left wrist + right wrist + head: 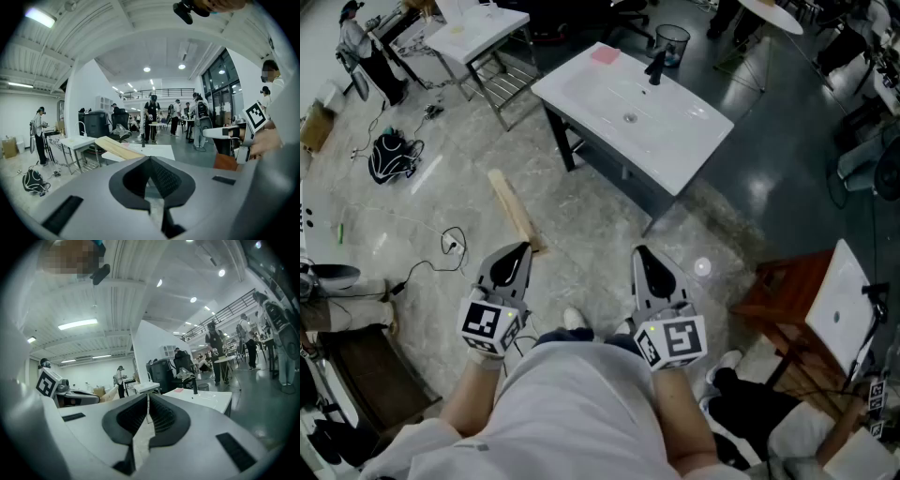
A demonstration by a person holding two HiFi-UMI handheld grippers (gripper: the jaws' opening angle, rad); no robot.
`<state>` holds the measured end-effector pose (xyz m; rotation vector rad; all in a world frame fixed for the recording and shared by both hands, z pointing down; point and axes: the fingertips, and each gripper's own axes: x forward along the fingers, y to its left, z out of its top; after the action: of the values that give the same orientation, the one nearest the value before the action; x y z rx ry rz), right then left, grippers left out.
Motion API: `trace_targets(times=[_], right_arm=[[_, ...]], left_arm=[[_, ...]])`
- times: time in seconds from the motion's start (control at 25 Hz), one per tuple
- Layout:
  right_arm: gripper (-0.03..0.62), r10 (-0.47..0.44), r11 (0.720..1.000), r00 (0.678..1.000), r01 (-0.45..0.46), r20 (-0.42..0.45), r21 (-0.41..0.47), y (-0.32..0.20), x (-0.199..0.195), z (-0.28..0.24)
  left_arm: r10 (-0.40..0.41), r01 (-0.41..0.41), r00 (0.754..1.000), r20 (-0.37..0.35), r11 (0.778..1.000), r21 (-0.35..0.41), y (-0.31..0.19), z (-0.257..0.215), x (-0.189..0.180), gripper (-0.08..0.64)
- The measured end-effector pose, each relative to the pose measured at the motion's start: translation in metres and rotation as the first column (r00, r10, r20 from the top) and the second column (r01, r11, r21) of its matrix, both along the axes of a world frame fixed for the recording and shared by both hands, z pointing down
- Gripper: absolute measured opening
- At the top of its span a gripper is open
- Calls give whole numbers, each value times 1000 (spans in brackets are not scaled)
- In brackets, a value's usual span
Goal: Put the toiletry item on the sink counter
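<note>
The white sink counter (675, 141) stands on the floor ahead of me, with a black faucet (656, 67) at its far side. A small flat pink item (605, 54) lies on its far left corner. My left gripper (523, 246) and right gripper (639, 250) are held low, close to my body and well short of the counter. Both are shut, with nothing between the fingers. In the left gripper view the left gripper (151, 159) points at the counter (154, 151). The right gripper (148, 396) also faces the counter (206, 398) and the pink item (178, 390).
A wooden plank (514, 211) lies on the floor just ahead of the left gripper. A second white counter (478, 33) stands at the back left, a wire bin (672, 42) behind the sink. A wooden stool (783, 281) is at the right, a black bag (391, 155) and cables at the left.
</note>
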<state>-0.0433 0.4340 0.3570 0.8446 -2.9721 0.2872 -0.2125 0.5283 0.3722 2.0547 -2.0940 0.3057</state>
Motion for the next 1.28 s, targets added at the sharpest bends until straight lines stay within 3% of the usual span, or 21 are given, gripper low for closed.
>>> trace_targets(times=[0.28, 0.44, 0.72, 0.96, 1.28], right_arm=[[29, 42, 999, 999, -42, -5, -15, 17, -32, -7], [29, 95, 995, 995, -93, 34, -42, 21, -46, -9], [29, 263, 964, 964, -264, -20, -43, 6, -9, -3], [29, 349, 936, 937, -349, -8, -51, -28, 21, 3], [29, 293, 951, 956, -293, -19, -99, -103, 51, 32]], left_arm=[[2, -1, 1000, -29, 1000, 11, 19, -6, -41, 18], [34, -32, 998, -47, 999, 34, 27, -3, -65, 18], [102, -99, 994, -48, 993, 57, 16, -1, -77, 18], [115, -112, 992, -46, 991, 70, -10, -1, -76, 18], [98, -96, 994, -38, 994, 55, -82, 13, -43, 18]])
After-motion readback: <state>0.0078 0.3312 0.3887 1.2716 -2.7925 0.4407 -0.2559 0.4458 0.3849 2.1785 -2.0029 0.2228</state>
